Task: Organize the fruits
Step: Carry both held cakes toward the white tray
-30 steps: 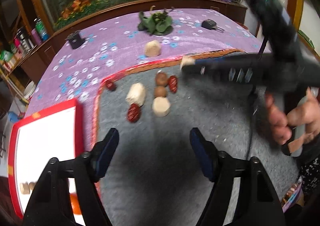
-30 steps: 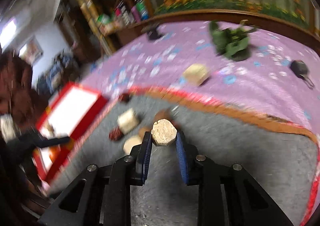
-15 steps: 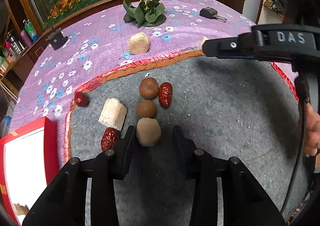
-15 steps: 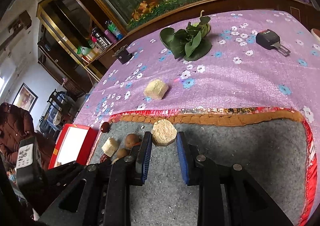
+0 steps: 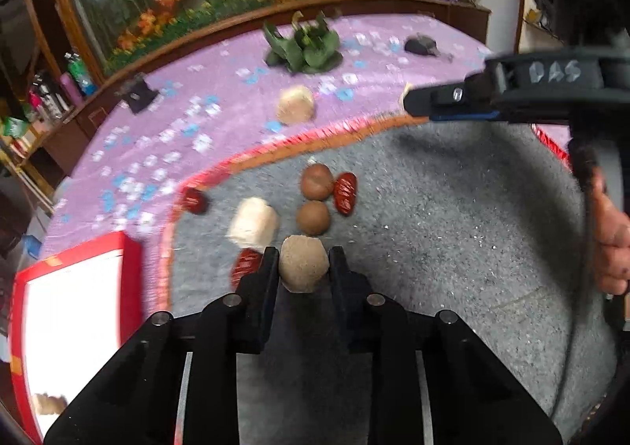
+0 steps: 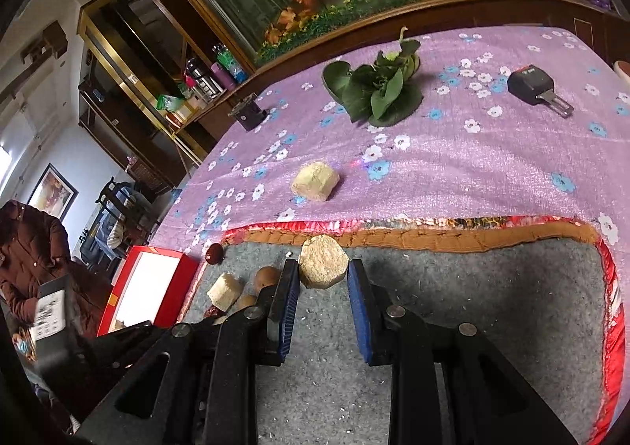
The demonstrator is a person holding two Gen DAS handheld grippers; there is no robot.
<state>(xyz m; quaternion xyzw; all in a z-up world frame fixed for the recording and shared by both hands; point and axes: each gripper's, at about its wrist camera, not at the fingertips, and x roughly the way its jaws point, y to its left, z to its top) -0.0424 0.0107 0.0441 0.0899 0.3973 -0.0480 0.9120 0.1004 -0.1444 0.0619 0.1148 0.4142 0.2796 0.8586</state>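
Over grey mat (image 5: 453,248), left tongs (image 5: 304,267) tilted down, closing

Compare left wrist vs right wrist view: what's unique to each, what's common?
Only the left wrist view: the left gripper shut on a pale round piece, its jaws having just closed, and a wrinkled red date beside two brown round fruits.

Only the right wrist view: the right gripper seen from behind, holding a hexagonal pale piece, and a person in a brown jacket.

Both: the red box, leafy greens, black key fob, grey mat.
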